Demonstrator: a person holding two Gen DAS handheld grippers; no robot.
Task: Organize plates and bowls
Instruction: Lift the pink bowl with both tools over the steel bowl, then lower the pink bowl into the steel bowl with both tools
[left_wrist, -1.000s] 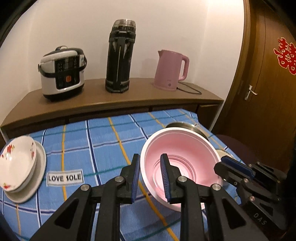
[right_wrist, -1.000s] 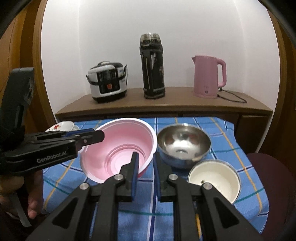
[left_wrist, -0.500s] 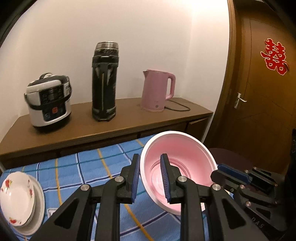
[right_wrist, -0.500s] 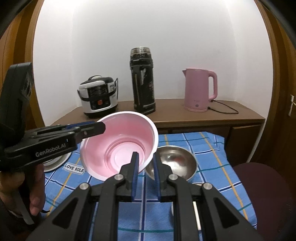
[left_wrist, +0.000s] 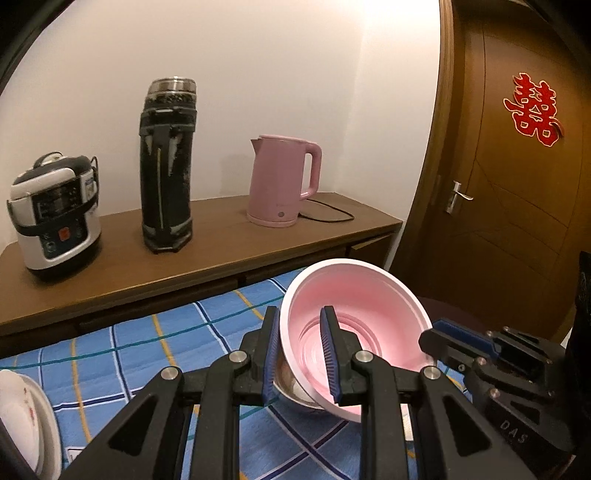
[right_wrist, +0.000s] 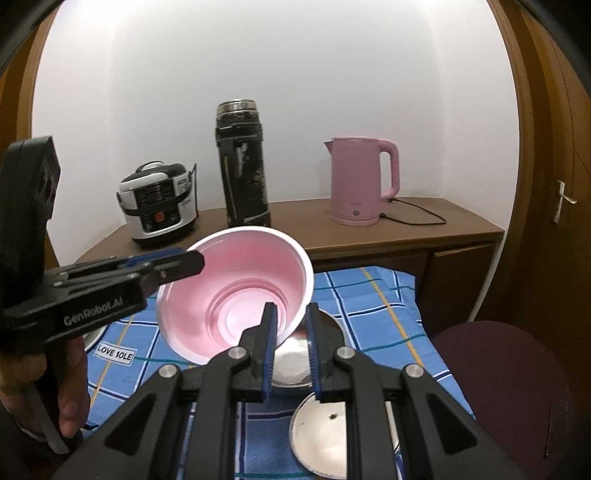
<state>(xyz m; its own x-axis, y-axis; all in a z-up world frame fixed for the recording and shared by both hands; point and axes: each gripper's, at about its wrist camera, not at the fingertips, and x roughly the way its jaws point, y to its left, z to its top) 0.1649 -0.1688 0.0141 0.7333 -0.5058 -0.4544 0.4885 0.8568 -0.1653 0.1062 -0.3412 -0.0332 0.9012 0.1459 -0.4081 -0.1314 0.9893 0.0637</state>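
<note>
A pink plastic bowl (left_wrist: 362, 306) hangs tilted in the air above the blue checked tablecloth (left_wrist: 155, 343). My left gripper (left_wrist: 301, 350) is shut on its near rim, one finger inside and one outside. My right gripper (right_wrist: 290, 343) is shut on the rim of the same pink bowl (right_wrist: 240, 280) at its right side. A steel bowl (right_wrist: 327, 354) sits on the cloth just below the pink one, partly hidden by it. A white bowl (right_wrist: 325, 439) lies nearer, under the right fingers. At the far left, a floral bowl (left_wrist: 18, 413) rests on a plate.
A wooden sideboard (left_wrist: 207, 251) behind the table carries a rice cooker (left_wrist: 55, 218), a tall black flask (left_wrist: 168, 166) and a pink kettle (left_wrist: 280, 181) with its cord. A brown door (left_wrist: 517, 206) stands at the right. A dark round seat (right_wrist: 506, 384) stands beside the table.
Both grippers have risen together with the pink bowl, which has come up off the cloth and now hangs over the steel bowl. Both views have tilted up towards the sideboard.
</note>
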